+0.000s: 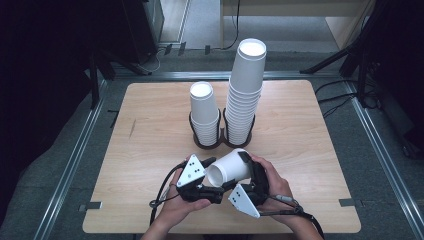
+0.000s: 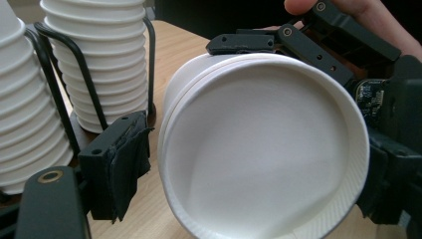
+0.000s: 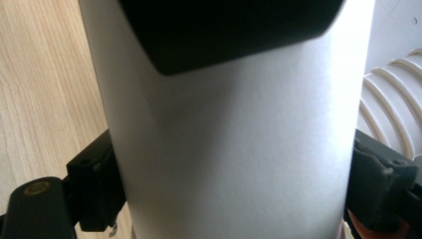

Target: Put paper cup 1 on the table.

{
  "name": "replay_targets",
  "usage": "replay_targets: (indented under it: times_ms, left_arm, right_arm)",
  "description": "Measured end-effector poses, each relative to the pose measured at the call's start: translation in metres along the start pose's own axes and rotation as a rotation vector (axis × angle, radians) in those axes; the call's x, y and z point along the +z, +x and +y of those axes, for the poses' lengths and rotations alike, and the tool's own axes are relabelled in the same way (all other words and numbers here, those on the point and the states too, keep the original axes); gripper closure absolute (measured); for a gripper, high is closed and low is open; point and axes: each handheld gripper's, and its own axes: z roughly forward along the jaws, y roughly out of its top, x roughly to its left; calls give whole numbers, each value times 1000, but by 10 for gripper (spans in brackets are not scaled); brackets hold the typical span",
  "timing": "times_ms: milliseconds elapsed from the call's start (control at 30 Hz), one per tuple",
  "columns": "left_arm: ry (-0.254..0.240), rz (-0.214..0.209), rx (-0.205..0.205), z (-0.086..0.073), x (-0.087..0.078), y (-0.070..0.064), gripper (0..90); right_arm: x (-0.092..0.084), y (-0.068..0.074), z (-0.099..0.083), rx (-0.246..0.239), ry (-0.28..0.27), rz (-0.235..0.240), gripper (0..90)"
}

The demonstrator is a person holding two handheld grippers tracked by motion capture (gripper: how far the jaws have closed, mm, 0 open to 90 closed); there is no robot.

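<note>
A white paper cup (image 1: 232, 167) lies on its side above the table's near edge, mouth to the left. My right gripper (image 1: 245, 172) is shut on the cup's body; in the right gripper view its pads (image 3: 94, 189) press both sides of the cup wall (image 3: 234, 149). My left gripper (image 1: 216, 175) faces the cup's mouth (image 2: 259, 149). Its jaws straddle the rim, and the left pad (image 2: 119, 164) stands a sliver off it. A doubled rim line hints at two nested cups. A blurred black part crosses the top of the right gripper view.
A black wire holder (image 1: 207, 142) at the middle of the wooden table (image 1: 150, 150) carries a short stack of cups (image 1: 204, 107) and a tall stack (image 1: 247, 85). Both stacks (image 2: 94, 64) stand close behind the held cup. Dark floor and stands surround the table.
</note>
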Motion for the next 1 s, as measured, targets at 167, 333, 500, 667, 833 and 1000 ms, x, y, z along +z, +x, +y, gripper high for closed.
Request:
replay_targets:
  times_ms: [167, 333, 500, 667, 833, 1000]
  left_arm:
    - [0, -10, 5, 0, -1, 0, 200]
    - [-2, -9, 7, 0, -2, -1, 205]
    - [10, 0, 6, -1, 0, -1, 206]
    - [35, -15, -27, -1, 1, 2, 205]
    - [28, -23, -32, -2, 0, 3, 210]
    - [23, -18, -26, -2, 0, 2, 221]
  right_arm:
    - [0, 0, 0, -1, -1, 1, 129]
    - [-1, 0, 1, -5, 0, -1, 126]
    - [0, 1, 0, -19, 6, 0, 125]
    - [0, 3, -1, -34, 15, 5, 125]
    - [0, 3, -1, -35, 10, 7, 123]
    - [0, 2, -2, -27, 10, 11, 115]
